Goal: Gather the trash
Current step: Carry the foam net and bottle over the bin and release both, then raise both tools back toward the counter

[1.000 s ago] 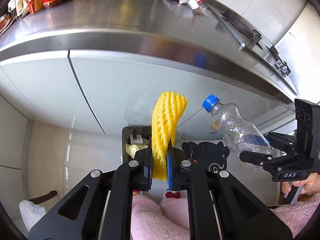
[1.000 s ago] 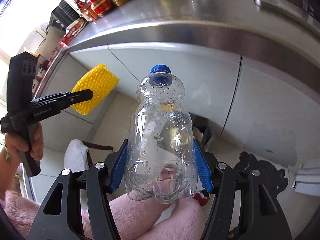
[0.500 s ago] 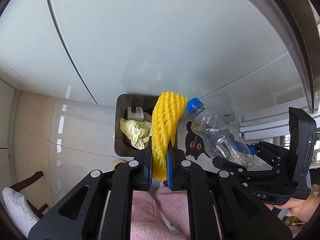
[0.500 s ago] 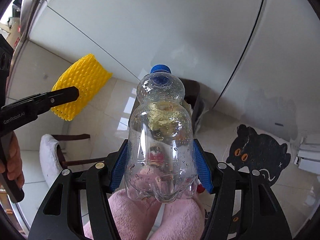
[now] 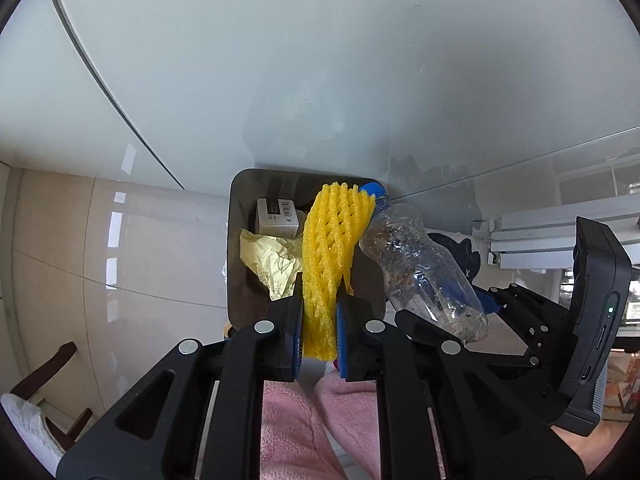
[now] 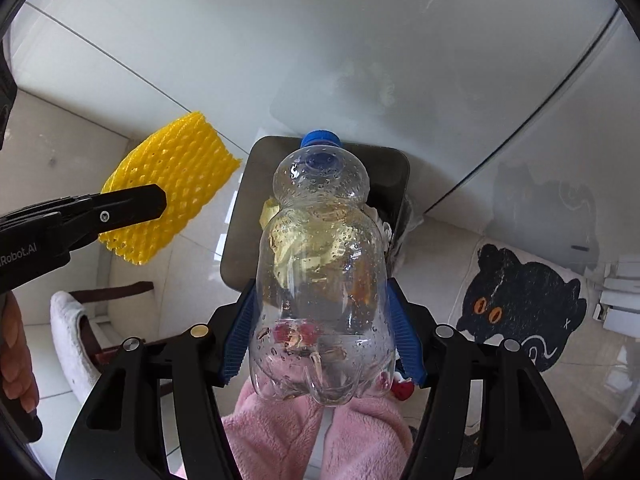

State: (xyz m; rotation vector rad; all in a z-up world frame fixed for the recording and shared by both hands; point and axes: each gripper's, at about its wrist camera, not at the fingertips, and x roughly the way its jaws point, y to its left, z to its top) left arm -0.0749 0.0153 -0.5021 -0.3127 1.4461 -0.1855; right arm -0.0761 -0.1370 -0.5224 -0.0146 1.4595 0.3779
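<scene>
Looking down along the left claw [image 5: 318, 334], the left wrist view shows its two fingers pinched tight on the lower end of a yellow foam net [image 5: 330, 258], which stands up between the blue pads and fans out above a dark trash bin [image 5: 234, 248] on the floor. The bin sits against the white cabinet front [image 5: 320, 72]. Inside it lie a small white box [image 5: 277, 222] by the far rim and a crumpled yellow paper [image 5: 272, 260] towards the left wall. The right claw [image 5: 486, 308] reaches in from the right edge of this view, carrying a clear plastic bottle [image 5: 420, 264] tilted with its blue cap [image 5: 370, 191] towards the bin's far right corner; bottle and net look to be touching or nearly so. Pink fuzzy trousers [image 5: 296, 432] show below the fingers.

The right wrist view looks down along the right claw [image 6: 320, 336], partly closed, blue pads pressed to both sides of the bottle [image 6: 320, 264], cap [image 6: 320, 142] pointing away over the bin's [image 6: 394, 172] far rim. Only here the net [image 6: 172, 188] appears broadside, hanging left of the bin over pale floor tile, with one left finger [image 6: 120, 210] across it and the person's left hand [image 6: 16, 356] at the edge. A black cat mat [image 6: 520, 300] lies right of the bin, and a white slipper [image 6: 70, 332] lies left.
</scene>
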